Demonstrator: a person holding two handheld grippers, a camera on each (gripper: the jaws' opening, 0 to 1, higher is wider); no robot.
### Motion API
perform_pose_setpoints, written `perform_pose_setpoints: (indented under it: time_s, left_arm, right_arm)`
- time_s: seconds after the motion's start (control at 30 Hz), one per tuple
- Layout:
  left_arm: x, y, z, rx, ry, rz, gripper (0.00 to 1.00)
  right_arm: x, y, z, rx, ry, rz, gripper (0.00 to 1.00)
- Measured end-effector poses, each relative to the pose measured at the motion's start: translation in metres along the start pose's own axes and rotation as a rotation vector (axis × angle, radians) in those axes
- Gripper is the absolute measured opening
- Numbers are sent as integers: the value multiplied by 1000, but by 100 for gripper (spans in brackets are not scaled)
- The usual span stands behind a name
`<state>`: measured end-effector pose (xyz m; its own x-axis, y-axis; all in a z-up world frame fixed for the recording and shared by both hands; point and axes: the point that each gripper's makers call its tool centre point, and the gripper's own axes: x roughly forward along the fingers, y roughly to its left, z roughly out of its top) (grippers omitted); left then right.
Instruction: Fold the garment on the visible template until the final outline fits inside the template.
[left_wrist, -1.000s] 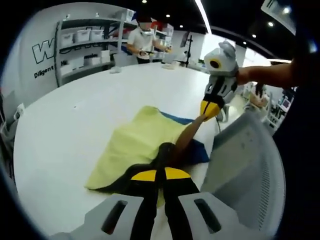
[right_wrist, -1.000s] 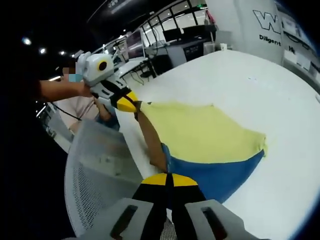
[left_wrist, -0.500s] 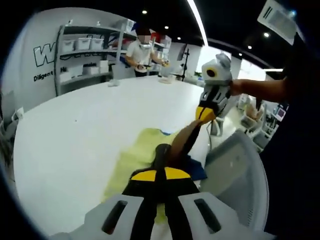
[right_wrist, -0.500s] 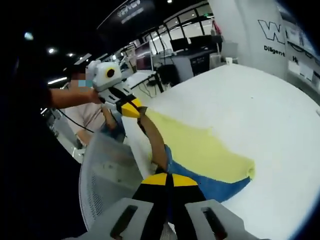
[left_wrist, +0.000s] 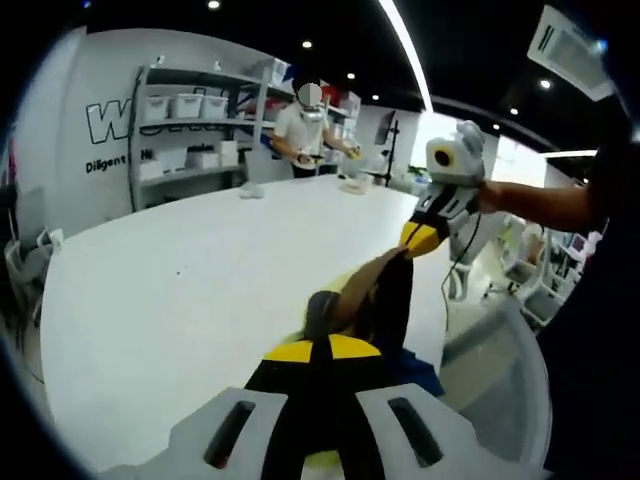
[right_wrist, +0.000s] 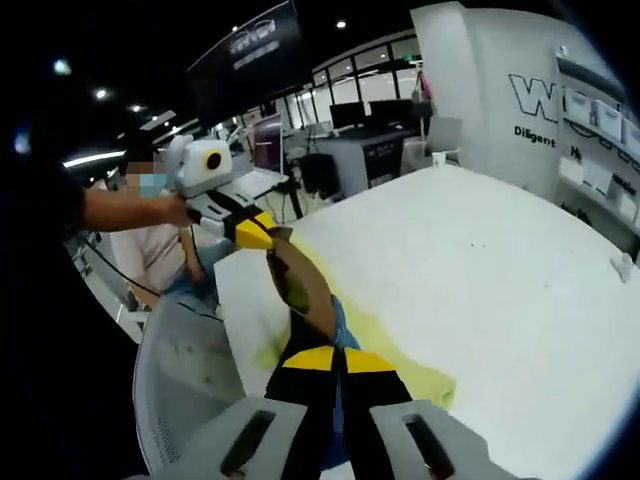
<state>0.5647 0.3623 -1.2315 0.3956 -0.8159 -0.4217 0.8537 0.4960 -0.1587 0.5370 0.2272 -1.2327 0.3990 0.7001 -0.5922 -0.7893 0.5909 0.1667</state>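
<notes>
A yellow garment with a dark brown band (left_wrist: 365, 292) is stretched taut in the air between both grippers. My left gripper (left_wrist: 322, 345) is shut on one end of the band. My right gripper (left_wrist: 418, 240) comes in from the upper right and is shut on the other end. In the right gripper view my right gripper (right_wrist: 335, 355) clamps the band (right_wrist: 300, 285), and my left gripper (right_wrist: 258, 232) holds its far end. The garment's yellow lower part (right_wrist: 395, 355) trails on the white table (right_wrist: 480, 260). A blue layer (left_wrist: 420, 372) shows beneath; I cannot tell whether it belongs to the garment.
A grey mesh chair (left_wrist: 490, 385) stands close at the table's near edge, also seen as the chair (right_wrist: 180, 375) in the right gripper view. A person (left_wrist: 305, 125) works at the far side beside shelves (left_wrist: 190, 120). A seated person (right_wrist: 150, 255) is behind the left gripper.
Both grippers have risen and pulled the garment up and toward the near table edge. Far less yellow and blue cloth lies spread on the table now.
</notes>
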Motion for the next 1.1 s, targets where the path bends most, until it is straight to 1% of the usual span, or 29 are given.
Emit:
perform_pose_setpoints:
  time_s: [0.13,0.27,0.33,0.43,0.53,0.57,0.63,0.7,0.77,0.83,0.9,0.97,1.1]
  left_arm:
    - [5,7,12,0,-17,8,1]
    - [12,16,19,0,-21,23,1]
    - [16,22,22,-4,-20,33,1]
    - [23,29,25,-16,-14,47,1]
    - [30,40,29,-1,-6,70,1]
    - [32,45,30,-11,-2,87,1]
    - [35,49,33,-30,-2,90,1]
    - [39,52,35,-87,0,82,1]
    - [41,61,37,-95,0,100,1]
    - [44,66,41,-119,-5,104,1]
    - [48,69,43,-122,-6,108,1]
    - [53,72,44,-114,7,111,1]
    - [59,77,45,-105,17,115,1]
  right_arm:
    - [0,-13,11,-7,-24,-30,0]
    - [0,-27,17,-15,-36,-62,0]
    - [2,-32,19,-10,-40,-71,0]
    - [6,-42,22,-20,-41,-104,0]
    - [10,-55,28,-32,-39,-134,0]
    - [12,-59,31,-37,-42,-148,0]
    - [16,-66,36,-46,-43,-161,0]
    - [18,-72,41,-58,-52,-178,0]
    - [20,-76,47,-56,-65,-187,0]
    - [22,-84,52,-56,-79,-209,0]
    - [24,-91,56,-52,-89,-225,0]
    - [27,-96,57,-50,-85,-228,0]
    - [29,-107,59,-56,-87,-256,0]
